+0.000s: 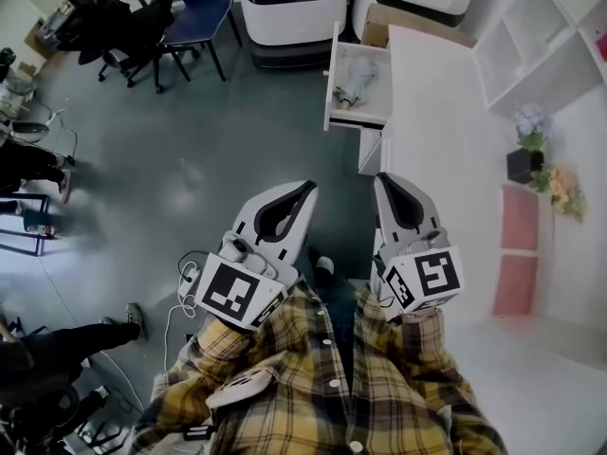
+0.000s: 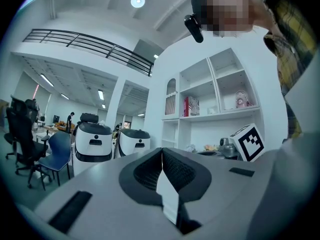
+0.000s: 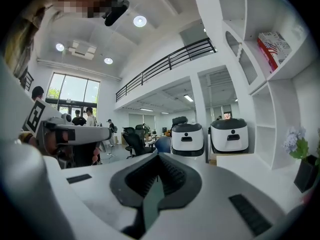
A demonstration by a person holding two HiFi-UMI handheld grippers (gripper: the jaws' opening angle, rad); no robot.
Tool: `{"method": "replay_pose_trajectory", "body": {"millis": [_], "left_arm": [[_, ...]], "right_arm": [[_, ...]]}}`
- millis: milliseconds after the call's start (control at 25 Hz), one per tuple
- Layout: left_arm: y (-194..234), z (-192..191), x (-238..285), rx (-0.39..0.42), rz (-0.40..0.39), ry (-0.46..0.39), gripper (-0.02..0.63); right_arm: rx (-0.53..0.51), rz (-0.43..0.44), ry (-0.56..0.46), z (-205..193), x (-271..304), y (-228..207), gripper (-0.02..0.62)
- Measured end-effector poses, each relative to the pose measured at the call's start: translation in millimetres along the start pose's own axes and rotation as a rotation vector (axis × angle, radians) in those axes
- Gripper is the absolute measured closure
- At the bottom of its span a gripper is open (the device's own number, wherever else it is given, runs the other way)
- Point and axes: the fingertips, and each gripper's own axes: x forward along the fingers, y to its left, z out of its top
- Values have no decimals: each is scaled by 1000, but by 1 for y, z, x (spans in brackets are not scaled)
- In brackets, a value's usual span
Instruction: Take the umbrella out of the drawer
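Head view steeply down from above, gripper views level along jaws, sharing white machines.

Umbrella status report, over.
Left gripper and right gripper shut, empty, well short of drawer. Umbrella lying in open drawer, untouched. Nothing seen blocking approach.

A robotics lab or office: swivel chairs, two white robots, mezzanine railing overhead.

Umbrella in drawer, 1 o'clock: small, grey, shape unclear. Two white machines, 12 o'clock: tops cut off. Person, 8 o'clock: cut by left edge.
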Motion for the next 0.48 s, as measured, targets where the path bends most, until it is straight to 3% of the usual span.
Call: {"method": "replay_pose_trajectory", "body": {"millis": [480], "left_arm": [[42, -8, 33, -16, -27, 36, 586]], "right_arm": [[27, -27, 27, -10, 44, -13, 578]]}}
